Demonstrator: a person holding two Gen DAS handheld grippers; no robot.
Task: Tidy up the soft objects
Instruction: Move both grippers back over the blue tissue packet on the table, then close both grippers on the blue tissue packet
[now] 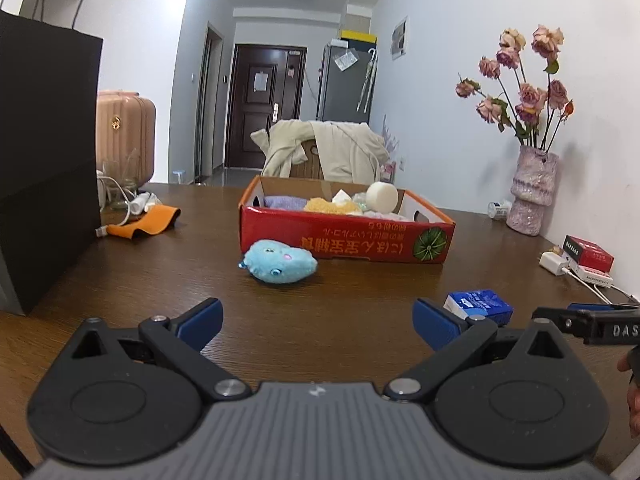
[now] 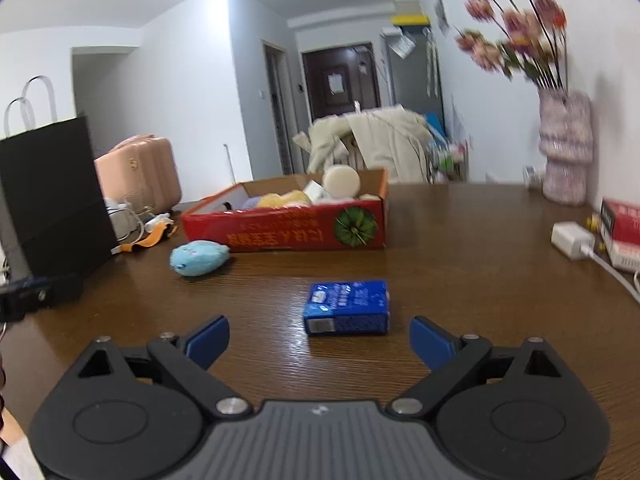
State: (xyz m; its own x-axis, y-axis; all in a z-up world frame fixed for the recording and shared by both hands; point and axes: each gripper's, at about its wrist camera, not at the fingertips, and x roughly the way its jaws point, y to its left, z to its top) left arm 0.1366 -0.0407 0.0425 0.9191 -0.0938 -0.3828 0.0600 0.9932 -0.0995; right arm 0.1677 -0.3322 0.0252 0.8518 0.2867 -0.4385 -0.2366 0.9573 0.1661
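The red cardboard box (image 1: 347, 236) hides most of the soft things inside, so only their tops peek out: a purple cloth, a yellow fluffy thing and one white round roll (image 1: 382, 196). The right view is blurry. One blue plush toy (image 1: 280, 267) lies on the wooden table (image 1: 120, 280), just in front of the box. One blue tissue pack (image 2: 347, 307) lies near the right gripper (image 2: 319, 342). The left gripper (image 1: 318, 323) and the right one both have their jaws wide apart, with nothing in them.
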